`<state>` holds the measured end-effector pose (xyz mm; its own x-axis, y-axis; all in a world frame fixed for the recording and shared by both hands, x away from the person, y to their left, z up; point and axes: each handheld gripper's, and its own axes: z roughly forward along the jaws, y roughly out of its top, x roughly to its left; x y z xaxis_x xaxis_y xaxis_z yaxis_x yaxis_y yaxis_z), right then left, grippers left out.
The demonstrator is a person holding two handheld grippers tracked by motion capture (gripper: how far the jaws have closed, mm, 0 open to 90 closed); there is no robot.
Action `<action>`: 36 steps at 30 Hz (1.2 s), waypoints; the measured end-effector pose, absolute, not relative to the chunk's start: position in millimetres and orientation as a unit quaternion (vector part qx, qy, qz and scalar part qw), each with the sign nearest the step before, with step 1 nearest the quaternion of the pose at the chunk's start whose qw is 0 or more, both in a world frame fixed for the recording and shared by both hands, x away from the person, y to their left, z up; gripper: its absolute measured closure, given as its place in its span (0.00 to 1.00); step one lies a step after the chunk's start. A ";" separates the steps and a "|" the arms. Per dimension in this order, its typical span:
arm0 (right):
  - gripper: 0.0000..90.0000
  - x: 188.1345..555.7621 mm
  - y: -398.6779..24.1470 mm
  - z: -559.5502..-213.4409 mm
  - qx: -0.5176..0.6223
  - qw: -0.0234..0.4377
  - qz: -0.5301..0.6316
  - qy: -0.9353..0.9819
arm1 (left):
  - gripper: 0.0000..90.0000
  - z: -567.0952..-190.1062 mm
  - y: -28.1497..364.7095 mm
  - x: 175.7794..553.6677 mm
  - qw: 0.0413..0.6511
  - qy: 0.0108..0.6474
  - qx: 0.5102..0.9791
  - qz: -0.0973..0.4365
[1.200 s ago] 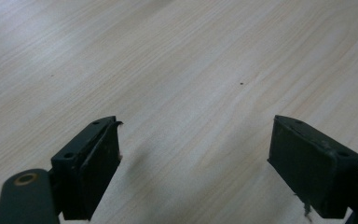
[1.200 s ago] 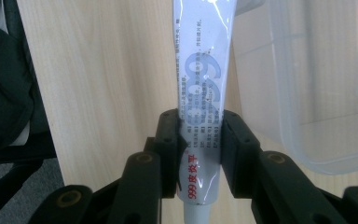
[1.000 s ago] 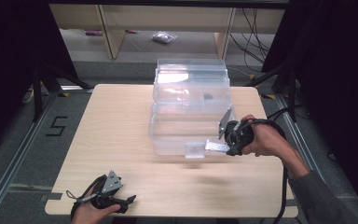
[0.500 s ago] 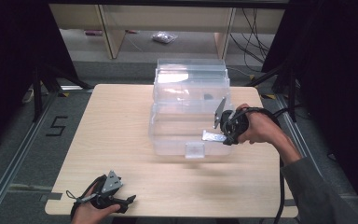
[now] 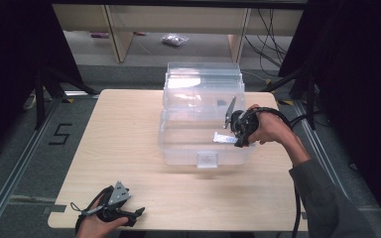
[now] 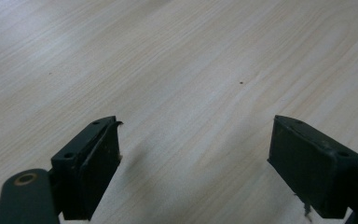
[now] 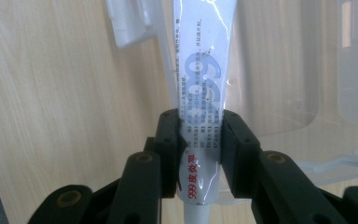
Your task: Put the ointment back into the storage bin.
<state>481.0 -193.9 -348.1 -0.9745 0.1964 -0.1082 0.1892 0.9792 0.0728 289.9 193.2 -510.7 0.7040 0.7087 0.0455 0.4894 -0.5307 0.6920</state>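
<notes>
High view: right of centre, the right gripper [image 5: 230,130] holds a white tube [image 5: 224,138] over the clear plastic box [image 5: 203,144]; the left gripper [image 5: 124,210] rests at the table's [image 5: 129,129] lower left. Left gripper view: jaws spread over bare wood. Right gripper view: jaws clamp the tube [image 7: 198,93] at centre, its far end seemingly inside the box [image 7: 284,84]

tube [image 7: 197,93] | white, blue "999" print and red lettering (cap end nearest the camera) | pinched mid-body | lay level above the clear bin [image 5: 178,144]
</notes>
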 end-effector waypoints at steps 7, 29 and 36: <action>0.79 491.0 -200.9 -352.8 0.109 0.060 0.035 0.992 | 0.18 -510.7 193.7 290.4 0.336 0.344 0.862 0.158; 0.79 505.5 -201.7 -372.2 0.115 0.049 0.028 0.992 | 0.18 -510.5 193.4 290.1 0.337 0.346 0.861 0.159; 0.79 506.9 -198.6 -377.4 0.104 0.039 0.021 0.994 | 0.18 -511.3 193.2 290.6 0.337 0.348 0.860 0.161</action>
<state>506.9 -198.6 -377.4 -0.9752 0.2087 -0.0733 0.2054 0.9774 0.0499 290.6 193.2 -511.3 0.7061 0.7069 0.0416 0.4904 -0.5305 0.6914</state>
